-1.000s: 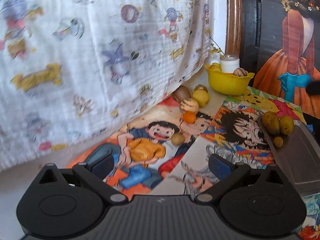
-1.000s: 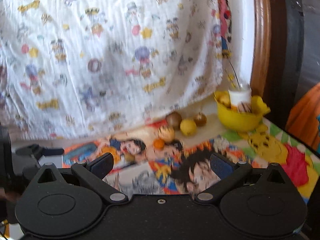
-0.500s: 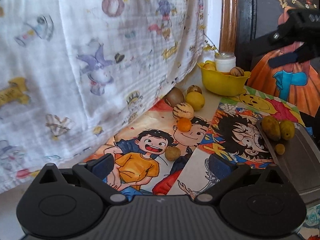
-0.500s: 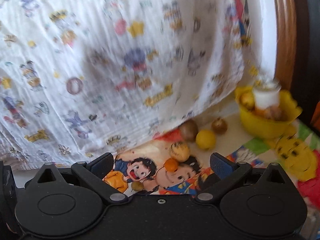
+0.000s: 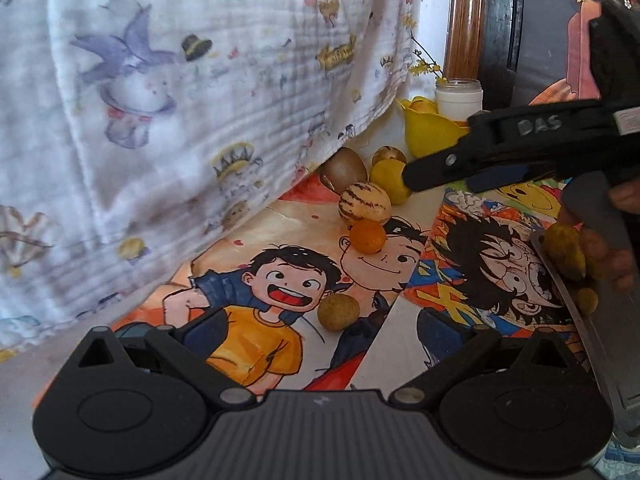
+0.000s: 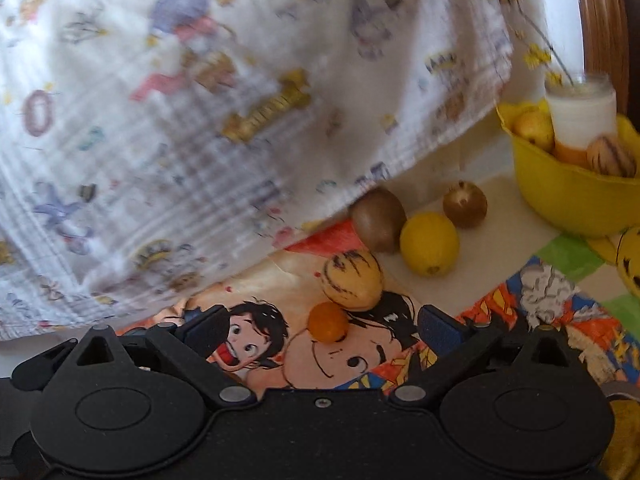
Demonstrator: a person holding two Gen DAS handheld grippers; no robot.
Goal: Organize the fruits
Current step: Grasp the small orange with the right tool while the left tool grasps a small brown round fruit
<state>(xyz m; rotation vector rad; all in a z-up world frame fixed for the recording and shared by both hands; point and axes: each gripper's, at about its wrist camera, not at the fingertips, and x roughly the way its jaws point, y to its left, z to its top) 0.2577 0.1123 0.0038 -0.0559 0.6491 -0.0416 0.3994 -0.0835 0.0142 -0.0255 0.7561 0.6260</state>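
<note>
Left tongs [image 5: 318, 326] are hovering low over the desk [image 5: 400, 336], fingers apart and gripping nothing; a small round brown fruit [image 5: 338, 312] is lying between the fingertips, slightly ahead. Right tongs [image 6: 324, 326] are likewise standing apart and empty, with the orange [image 6: 328, 323] sitting between the fingertips. Touching the orange from behind, the striped melon [image 6: 352, 280] is lying with its long axis running left to right. Farther back, a lemon [image 6: 429, 244] is pointing its nub toward the camera, a kiwi [image 6: 378, 218] is tucked half under the cloth [image 6: 200, 120], and a brown fruit [image 6: 465, 204] is resting just beside the lemon. The yellow bowl [image 6: 568, 200] is holding fruit and a white jar [image 6: 582, 114]. Compared with half a second ago, both tongs are closer to the fruit, and the right tongs are now crossing the left wrist view above the lemon.
</note>
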